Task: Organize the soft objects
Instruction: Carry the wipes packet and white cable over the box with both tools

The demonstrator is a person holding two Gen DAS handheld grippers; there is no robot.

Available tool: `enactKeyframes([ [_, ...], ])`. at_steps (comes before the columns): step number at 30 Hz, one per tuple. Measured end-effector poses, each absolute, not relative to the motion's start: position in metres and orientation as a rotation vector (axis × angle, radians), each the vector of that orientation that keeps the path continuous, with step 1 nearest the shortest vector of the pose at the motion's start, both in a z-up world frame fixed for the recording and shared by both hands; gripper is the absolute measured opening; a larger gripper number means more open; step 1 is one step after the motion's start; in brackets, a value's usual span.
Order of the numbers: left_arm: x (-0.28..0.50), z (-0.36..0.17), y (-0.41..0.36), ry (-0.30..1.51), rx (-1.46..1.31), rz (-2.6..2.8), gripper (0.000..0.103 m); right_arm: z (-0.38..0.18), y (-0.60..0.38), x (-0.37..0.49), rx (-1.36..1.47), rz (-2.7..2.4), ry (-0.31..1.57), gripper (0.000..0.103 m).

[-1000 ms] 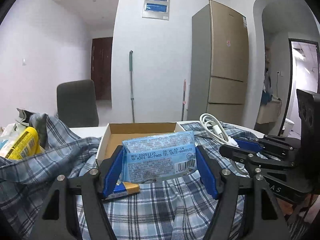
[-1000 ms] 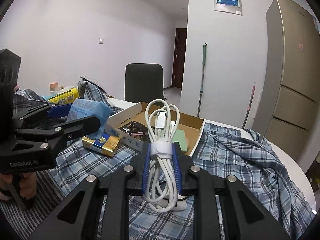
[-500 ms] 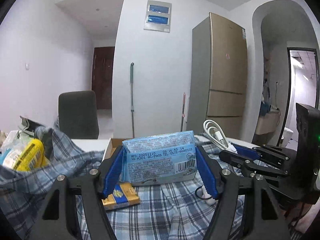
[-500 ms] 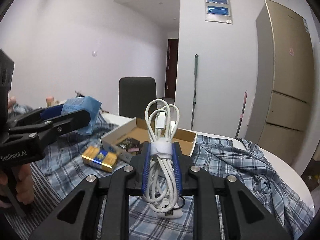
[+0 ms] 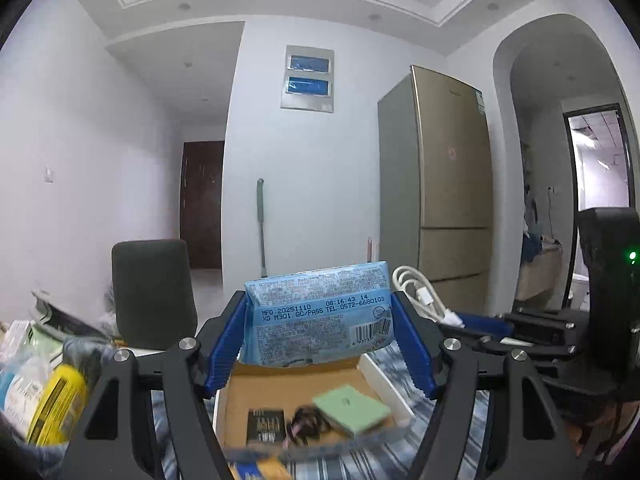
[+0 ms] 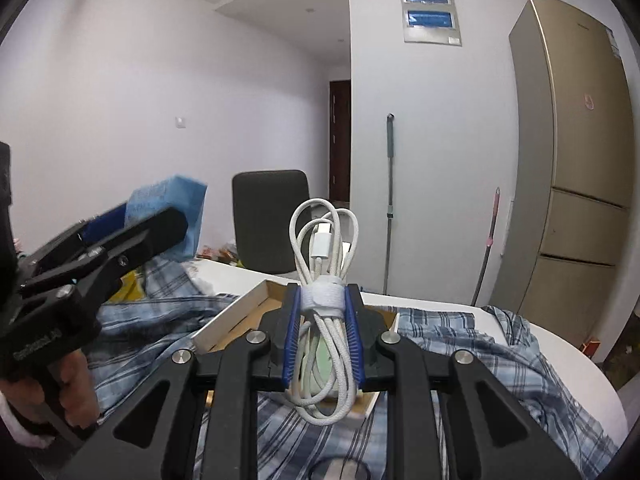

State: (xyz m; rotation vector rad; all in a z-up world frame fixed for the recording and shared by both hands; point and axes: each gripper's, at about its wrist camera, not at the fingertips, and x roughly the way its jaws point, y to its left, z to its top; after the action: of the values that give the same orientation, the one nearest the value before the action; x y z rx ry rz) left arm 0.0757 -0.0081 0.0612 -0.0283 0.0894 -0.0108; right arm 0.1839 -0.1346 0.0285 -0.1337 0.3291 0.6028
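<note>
left gripper (image 5: 318, 340) level, clamping wipes pack (image 5: 318, 314); right gripper (image 6: 322, 334) — tilted down — clenched on cable bundle (image 6: 324, 300)

This is a lived-in home, an open dining or hall area beside a kitchen. A tall gold-coloured refrigerator (image 5: 452, 184) stands against the white wall at about 2 o'clock, with a mop (image 6: 390, 200) leaning on the wall near it. A dark wooden door (image 5: 202, 204) closes a short hallway at 10 o'clock, and an arched opening (image 5: 568, 152) at 3 o'clock leads to another room. A grey electrical panel (image 5: 309, 79) sits high on the wall. A dark chair (image 6: 270, 220) is pushed up to the white counter (image 6: 440, 304), which carries a crumpled plaid shirt (image 6: 500, 360) and household clutter.
</note>
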Motion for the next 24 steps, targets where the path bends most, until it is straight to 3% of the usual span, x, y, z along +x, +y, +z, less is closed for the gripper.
enactKeyframes([
  [15,0.171,0.051,0.010,0.041,-0.018,0.049,0.072,0.007,-0.097,0.271,-0.087,0.539,0.395,0.020],
  [19,0.186,0.034,0.021,0.086,-0.032,0.060,0.072,-0.018,-0.090,0.283,-0.092,0.560,0.468,0.020],
  [24,0.217,0.013,0.032,0.270,-0.042,0.114,0.072,-0.048,-0.087,0.297,-0.119,0.571,0.568,0.020],
])
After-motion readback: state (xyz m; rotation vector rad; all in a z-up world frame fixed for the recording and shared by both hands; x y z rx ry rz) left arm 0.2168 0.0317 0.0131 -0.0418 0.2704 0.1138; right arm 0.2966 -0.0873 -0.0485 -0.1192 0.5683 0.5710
